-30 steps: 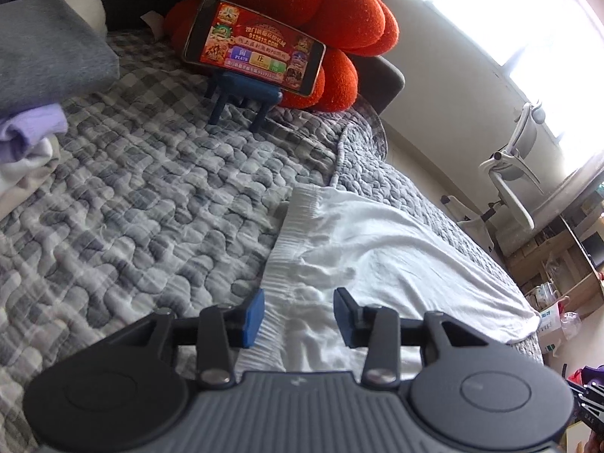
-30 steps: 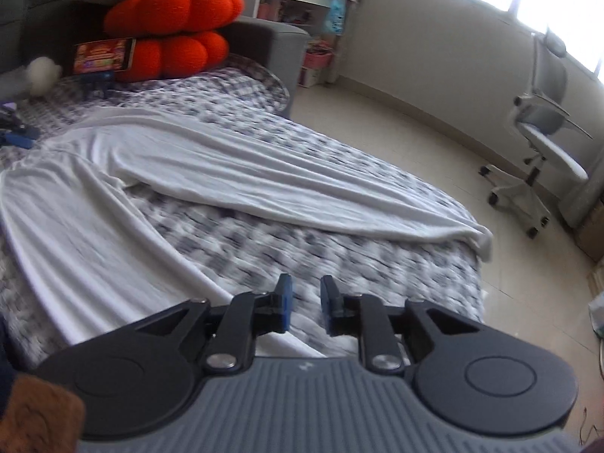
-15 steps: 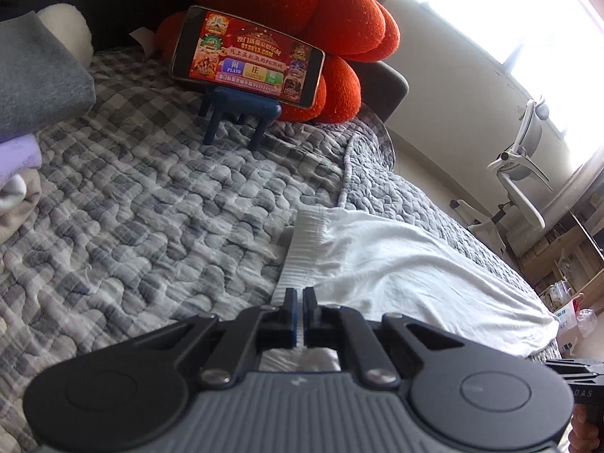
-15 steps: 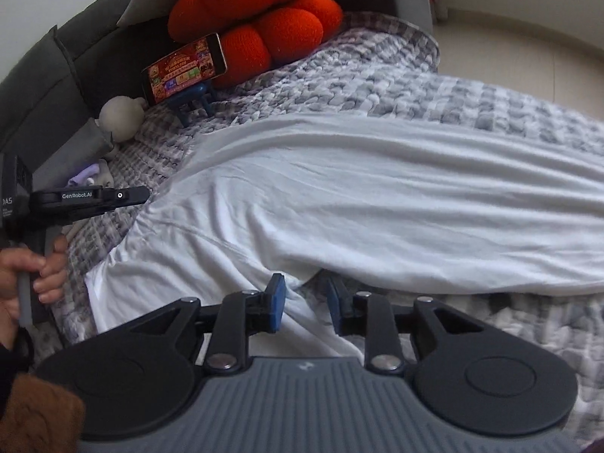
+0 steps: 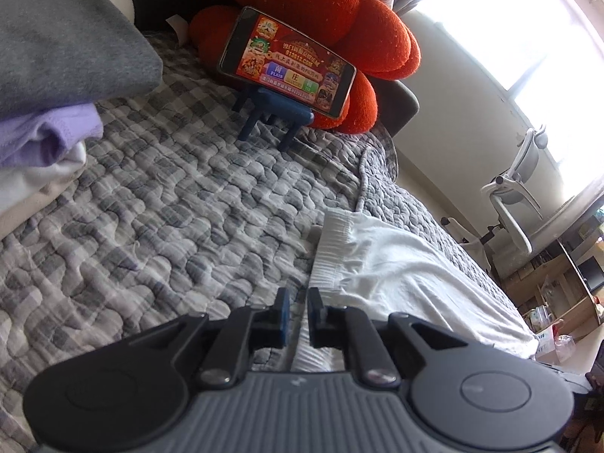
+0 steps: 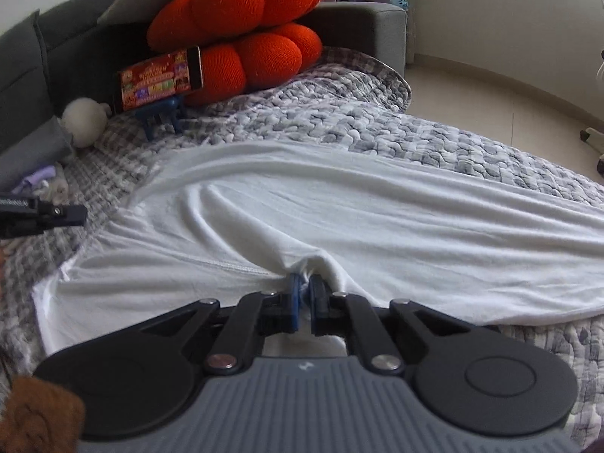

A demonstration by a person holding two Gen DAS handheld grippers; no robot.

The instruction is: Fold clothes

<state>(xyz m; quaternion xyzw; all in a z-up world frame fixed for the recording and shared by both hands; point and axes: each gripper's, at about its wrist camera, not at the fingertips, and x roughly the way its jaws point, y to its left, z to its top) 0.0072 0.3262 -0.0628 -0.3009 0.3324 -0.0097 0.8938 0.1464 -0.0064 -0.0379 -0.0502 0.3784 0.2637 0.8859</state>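
The right tongs (image 6: 304, 294) are pinched on a fold of the white trousers (image 6: 339, 211), with a tuft of cloth bunched up between the blue pads at the seam where the legs meet. The trousers lie spread flat on the grey checked quilt (image 6: 377, 128) of the bed, reaching ahead of these tongs and off to their right.

The left tongs (image 5: 298, 311) sit at the ribbed waistband (image 5: 332, 253) of the same trousers, their pads nearly together with only a narrow gap; the waistband edge runs up through that gap, but whether cloth is actually nipped I cannot tell. The rest of the trousers stretches away ahead and to the right of them.

Further ahead of both tongs a phone (image 5: 288, 62) with a lit screen leans on a blue stand (image 5: 271, 115) against orange cushions (image 5: 328, 11). To the left of the left tongs is a stack of folded clothes (image 5: 56, 87), grey on top, lilac beneath.
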